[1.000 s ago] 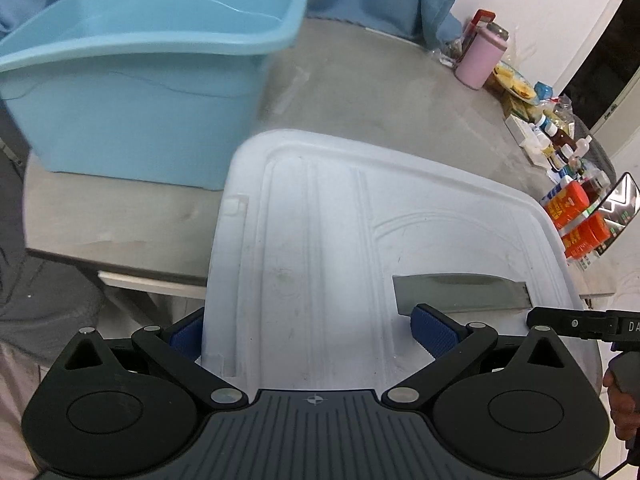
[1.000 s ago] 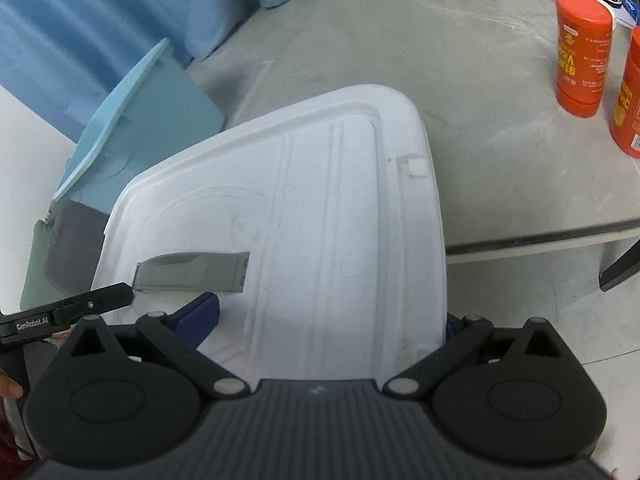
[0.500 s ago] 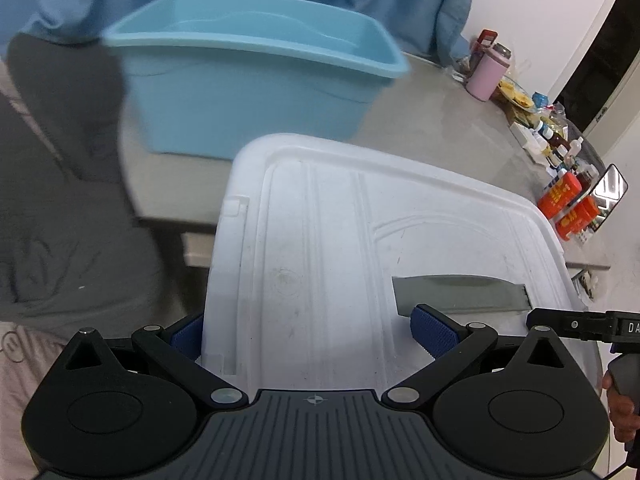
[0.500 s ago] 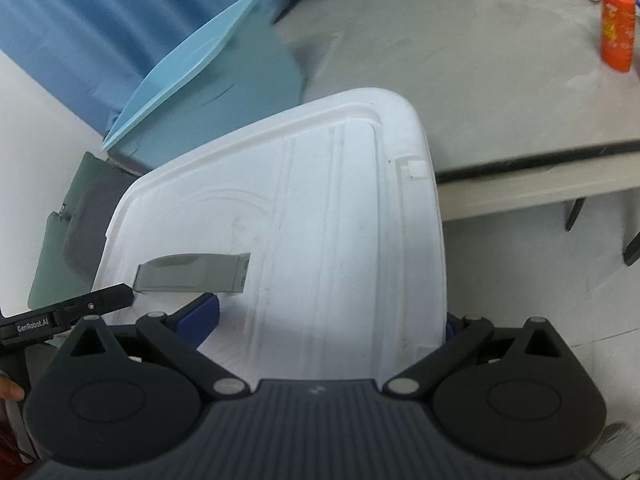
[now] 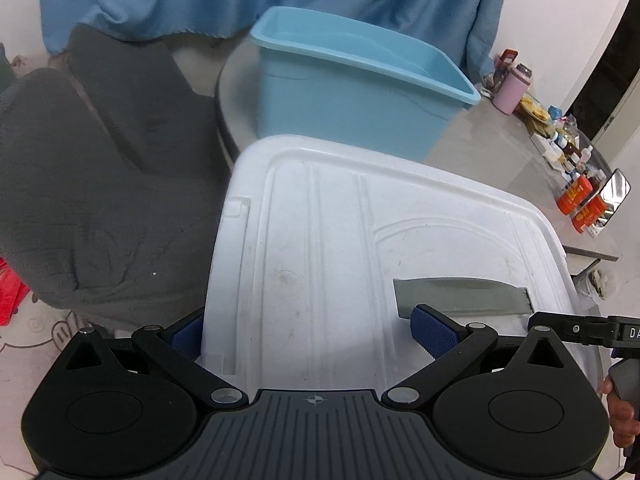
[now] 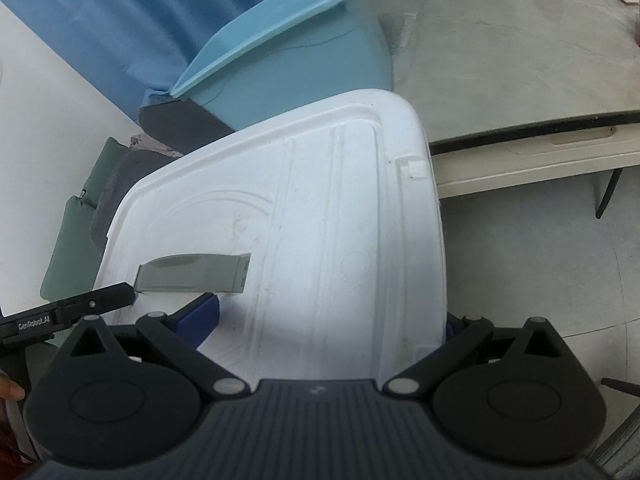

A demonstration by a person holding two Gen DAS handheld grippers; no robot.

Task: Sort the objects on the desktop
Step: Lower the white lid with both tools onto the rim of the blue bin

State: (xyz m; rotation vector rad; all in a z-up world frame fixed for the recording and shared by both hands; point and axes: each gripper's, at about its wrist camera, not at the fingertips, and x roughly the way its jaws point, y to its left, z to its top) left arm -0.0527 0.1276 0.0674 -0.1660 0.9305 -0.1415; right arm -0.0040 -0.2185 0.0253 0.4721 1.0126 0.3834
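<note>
Both tools grip a white lid (image 5: 360, 248) from opposite ends. The left tool (image 5: 308, 332) has its blue pads spread wide, one on each side edge of the lid, and the right tool (image 6: 332, 316) appears to pinch it the same way, though its far pad is mostly hidden. The lid is held in the air just off the grey surface (image 6: 520, 52), near a light blue tub (image 5: 352, 96) standing on it. Orange bottles (image 5: 576, 200) crowd the far edge.
</note>
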